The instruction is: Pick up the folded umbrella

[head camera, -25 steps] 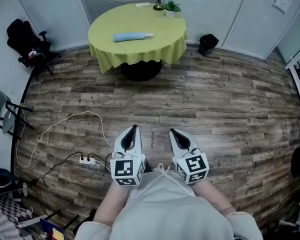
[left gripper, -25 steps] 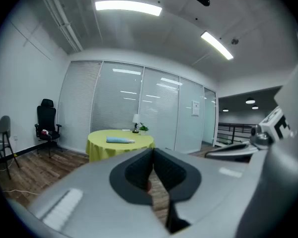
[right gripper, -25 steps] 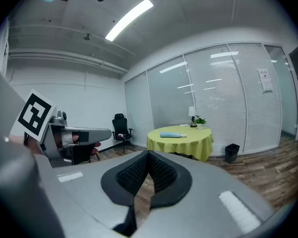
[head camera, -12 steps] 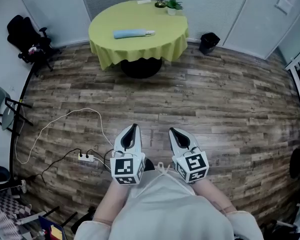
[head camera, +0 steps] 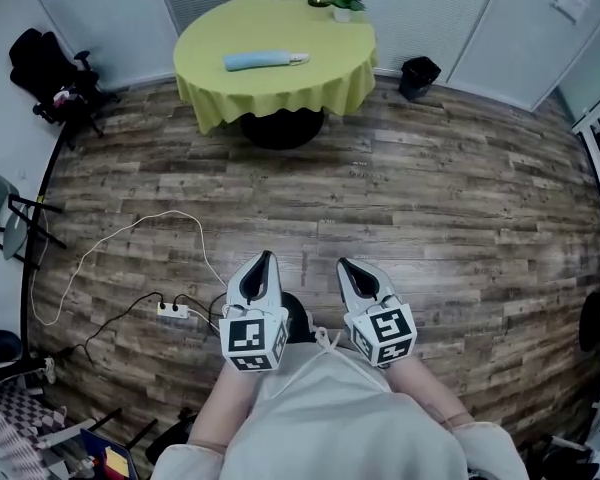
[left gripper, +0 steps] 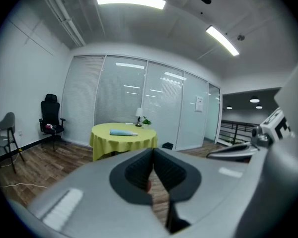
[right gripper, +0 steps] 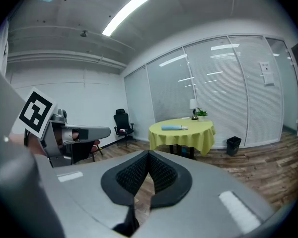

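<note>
A light blue folded umbrella (head camera: pixel 264 60) lies on a round table with a yellow-green cloth (head camera: pixel 320 63) across the room; it also shows as the umbrella (left gripper: pixel 122 132) in the left gripper view and the umbrella (right gripper: pixel 173 127) in the right gripper view. My left gripper (head camera: pixel 266 257) and right gripper (head camera: pixel 343 265) hang side by side close to my body, far from the table. Both are shut with nothing between the jaws, tips touching at the left gripper (left gripper: pixel 152 150) and the right gripper (right gripper: pixel 148 153).
A white cable and power strip (head camera: pixel 173 313) lie on the wood floor to my left. A black office chair (head camera: pixel 50 76) and a grey folding chair (head camera: pixel 8 218) stand by the left wall. A black bin (head camera: pixel 418 76) sits right of the table. A lamp and small plant (head camera: pixel 345 1) stand on the table's far edge.
The table and umbrella have slid slightly up in the head view. Both grippers keep their places and stay shut.
</note>
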{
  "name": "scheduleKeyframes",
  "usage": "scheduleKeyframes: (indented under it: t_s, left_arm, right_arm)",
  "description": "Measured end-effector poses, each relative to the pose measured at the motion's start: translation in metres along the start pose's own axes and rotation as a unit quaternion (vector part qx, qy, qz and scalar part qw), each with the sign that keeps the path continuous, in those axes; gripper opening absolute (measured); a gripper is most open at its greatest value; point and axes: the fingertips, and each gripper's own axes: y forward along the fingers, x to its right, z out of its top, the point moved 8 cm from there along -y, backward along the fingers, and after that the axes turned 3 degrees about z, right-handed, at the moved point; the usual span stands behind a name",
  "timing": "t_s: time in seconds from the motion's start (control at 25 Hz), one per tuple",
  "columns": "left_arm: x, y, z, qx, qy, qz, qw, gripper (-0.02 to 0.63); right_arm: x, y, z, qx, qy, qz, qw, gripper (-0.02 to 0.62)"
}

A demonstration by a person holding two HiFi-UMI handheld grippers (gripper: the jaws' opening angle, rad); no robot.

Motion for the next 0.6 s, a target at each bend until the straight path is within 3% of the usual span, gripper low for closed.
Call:
scheduleKeyframes:
  t_s: [0.28, 0.6]
  left_arm:
    - [-0.03, 0.021, -0.007, -0.006, -0.01, 0.015, 0.9998, 0.006]
    - [-0.095, 0.108, 0.026, 0.006, -0.013, 0.009, 0.9999, 0.006]
  right_arm:
    - [0.001, 0.038, -0.003, -0.02, 0.009, 0.01, 1.0, 0.0]
    - [0.022, 0.138, 0.039, -0.016, -0.007, -0.001, 1.0, 0.0]
